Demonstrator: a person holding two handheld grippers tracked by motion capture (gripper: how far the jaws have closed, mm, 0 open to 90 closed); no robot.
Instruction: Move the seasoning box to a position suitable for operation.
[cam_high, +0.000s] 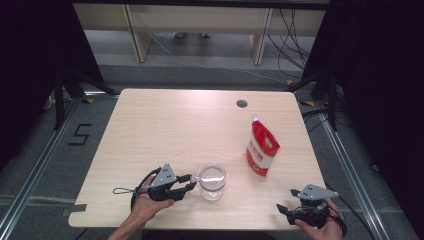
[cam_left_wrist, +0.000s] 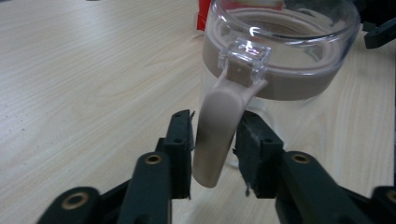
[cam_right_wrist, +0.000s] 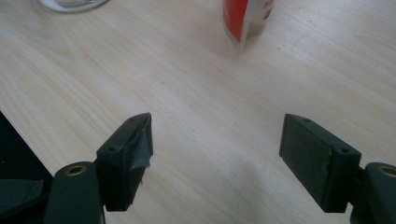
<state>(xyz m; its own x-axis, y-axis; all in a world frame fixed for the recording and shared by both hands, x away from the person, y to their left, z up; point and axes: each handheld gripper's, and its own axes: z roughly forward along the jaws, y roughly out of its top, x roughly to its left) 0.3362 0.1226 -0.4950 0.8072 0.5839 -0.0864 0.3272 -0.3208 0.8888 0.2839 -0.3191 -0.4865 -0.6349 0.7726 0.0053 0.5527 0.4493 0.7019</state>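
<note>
Light wood bench (cam_high: 165, 125) sitting on grey floor (cam_high: 40, 150); black curtains (cam_high: 380, 75) flanking, cables (cam_high: 292, 35) trailing behind, floor marking "5" (cam_high: 80, 134).

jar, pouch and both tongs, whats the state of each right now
glass jar: upright, empty as far as shows, lid swung open
jar handle: between the left jaws, a slight gap each side
red pouch: standing, cap on
left tongs: open around the handle, not clamped
right tongs: wide open, holding nothing

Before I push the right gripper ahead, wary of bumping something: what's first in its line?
Likely the red and white stand-up pouch; the right gripper has bare light wooden table before it.
</note>
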